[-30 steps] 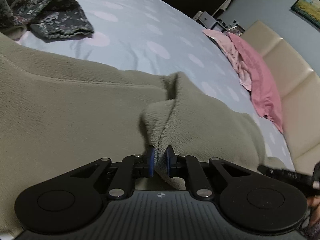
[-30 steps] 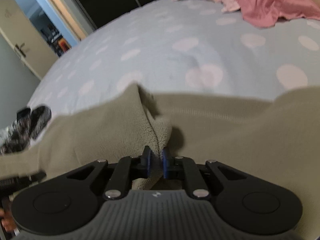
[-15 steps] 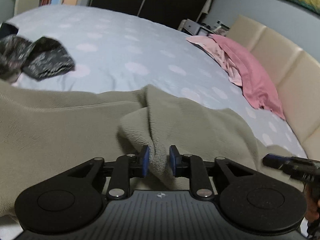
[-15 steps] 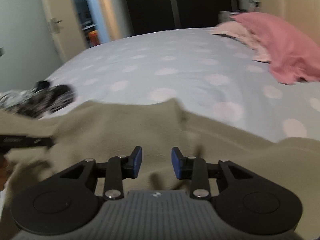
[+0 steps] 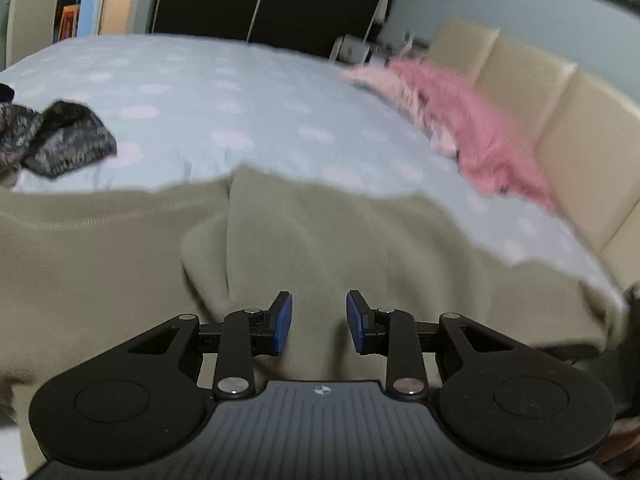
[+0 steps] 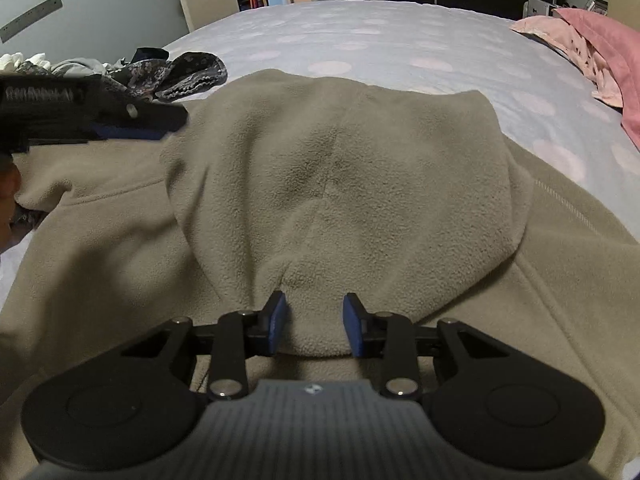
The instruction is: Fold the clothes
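Blue pads face each other across a gap on the left gripper (image 5: 319,322): its jaws are spread and have just been opening, and the olive fleece hoodie (image 5: 120,280) lies below them, not pinched. The right gripper (image 6: 314,324) stands the same way, jaws spread after having just opened, with the lower edge of the hood (image 6: 340,184) showing between the pads but not squeezed.

The hoodie lies spread on the bed (image 6: 380,32), whose pale blue cover carries light round dots. The right wrist view shows the hood laid flat over the body of the hoodie as one rounded flap; the left wrist view shows only a fold of it, blurred. The right view also catches the left gripper from the side at the upper left, above the hoodie, with part of a hand (image 6: 8,196) at the frame edge.

One dark patterned garment (image 5: 60,144) sits crumpled beyond the hoodie. Two pink pieces, a pale one (image 6: 560,36) and a deeper pink one (image 5: 480,132), lie by the beige padded headboard (image 5: 580,140), which only the left view shows.
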The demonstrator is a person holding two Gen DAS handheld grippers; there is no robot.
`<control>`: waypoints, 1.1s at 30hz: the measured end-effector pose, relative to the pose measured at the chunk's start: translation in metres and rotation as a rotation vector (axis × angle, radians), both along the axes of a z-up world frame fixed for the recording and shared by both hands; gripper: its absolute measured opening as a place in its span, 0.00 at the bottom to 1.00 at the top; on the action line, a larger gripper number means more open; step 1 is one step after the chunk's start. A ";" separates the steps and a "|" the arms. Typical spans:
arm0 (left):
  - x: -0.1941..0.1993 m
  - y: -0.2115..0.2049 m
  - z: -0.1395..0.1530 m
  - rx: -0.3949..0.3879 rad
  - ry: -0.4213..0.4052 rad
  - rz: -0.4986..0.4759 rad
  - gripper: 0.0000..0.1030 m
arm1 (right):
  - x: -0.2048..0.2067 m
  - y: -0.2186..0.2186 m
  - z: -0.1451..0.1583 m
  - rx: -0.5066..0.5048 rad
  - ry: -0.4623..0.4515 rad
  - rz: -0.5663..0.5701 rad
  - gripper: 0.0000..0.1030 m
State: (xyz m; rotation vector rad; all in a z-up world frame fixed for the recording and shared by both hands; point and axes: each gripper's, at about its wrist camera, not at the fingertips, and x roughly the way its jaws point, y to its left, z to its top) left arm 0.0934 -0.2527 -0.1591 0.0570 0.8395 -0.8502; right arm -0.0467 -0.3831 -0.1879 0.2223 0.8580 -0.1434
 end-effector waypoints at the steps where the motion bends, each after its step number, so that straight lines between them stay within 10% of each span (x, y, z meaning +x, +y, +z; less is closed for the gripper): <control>1: 0.001 -0.005 -0.009 0.041 0.006 -0.003 0.26 | 0.000 -0.001 0.002 0.007 -0.001 -0.004 0.34; 8: -0.005 -0.007 -0.018 0.149 -0.013 -0.046 0.26 | -0.033 -0.029 0.030 0.004 -0.082 -0.102 0.44; 15: -0.014 0.015 0.013 0.133 -0.028 -0.035 0.27 | -0.104 -0.092 0.055 -0.083 -0.128 -0.469 0.44; 24: -0.003 0.027 0.032 0.106 0.010 0.030 0.27 | -0.243 -0.142 0.067 -0.326 -0.035 -0.863 0.54; 33: -0.007 0.026 0.033 0.110 0.012 0.019 0.28 | -0.290 -0.160 0.025 -0.357 0.084 -0.935 0.54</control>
